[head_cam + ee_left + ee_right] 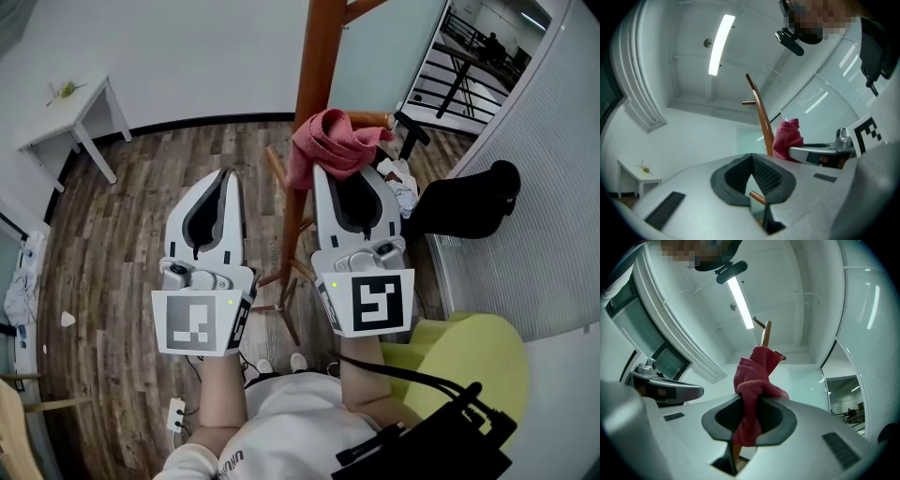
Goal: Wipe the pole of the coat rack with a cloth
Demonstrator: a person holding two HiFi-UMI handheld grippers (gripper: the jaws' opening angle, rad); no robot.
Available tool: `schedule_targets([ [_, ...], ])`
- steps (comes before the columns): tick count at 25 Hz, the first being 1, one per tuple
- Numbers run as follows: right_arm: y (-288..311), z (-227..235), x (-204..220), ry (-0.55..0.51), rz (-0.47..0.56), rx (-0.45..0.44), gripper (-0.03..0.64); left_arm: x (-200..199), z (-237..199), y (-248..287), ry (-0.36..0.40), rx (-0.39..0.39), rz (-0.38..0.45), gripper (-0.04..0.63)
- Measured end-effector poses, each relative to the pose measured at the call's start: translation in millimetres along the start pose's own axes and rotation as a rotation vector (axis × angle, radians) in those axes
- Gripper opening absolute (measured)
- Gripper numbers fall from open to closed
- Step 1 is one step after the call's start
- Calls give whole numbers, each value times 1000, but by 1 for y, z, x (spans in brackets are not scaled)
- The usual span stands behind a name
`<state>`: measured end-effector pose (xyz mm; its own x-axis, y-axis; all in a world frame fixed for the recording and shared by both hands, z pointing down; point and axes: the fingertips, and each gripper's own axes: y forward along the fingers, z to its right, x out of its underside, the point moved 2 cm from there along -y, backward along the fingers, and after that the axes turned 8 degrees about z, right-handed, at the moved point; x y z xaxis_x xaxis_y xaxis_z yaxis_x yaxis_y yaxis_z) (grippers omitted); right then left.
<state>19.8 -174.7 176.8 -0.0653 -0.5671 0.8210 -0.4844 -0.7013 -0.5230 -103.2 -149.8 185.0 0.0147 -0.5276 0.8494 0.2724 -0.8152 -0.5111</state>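
Note:
The coat rack's orange-brown wooden pole point(315, 84) rises in the middle of the head view. A bunched red cloth point(333, 141) lies against its right side, and my right gripper point(349, 173) is shut on it. In the right gripper view the cloth point(754, 376) fills the jaws, and the pole's top point(765, 333) shows behind it. My left gripper point(223, 176) is shut on nothing, left of the pole and apart from it. In the left gripper view the left gripper point(752, 156) points up, with the pole point(761, 117) and the cloth point(787, 138) to the right.
The rack's lower pegs and feet point(281, 300) spread over the wood floor between my grippers. A small white table point(75, 103) stands at far left. A black seat point(464, 202) and a yellow-green chair point(473, 356) are at right, beside a glass partition.

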Motion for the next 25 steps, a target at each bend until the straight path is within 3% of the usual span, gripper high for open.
schedule_targets([
  [25, 1, 1, 12, -22, -68, 5, 78, 12, 1, 4, -33, 19, -39, 11],
])
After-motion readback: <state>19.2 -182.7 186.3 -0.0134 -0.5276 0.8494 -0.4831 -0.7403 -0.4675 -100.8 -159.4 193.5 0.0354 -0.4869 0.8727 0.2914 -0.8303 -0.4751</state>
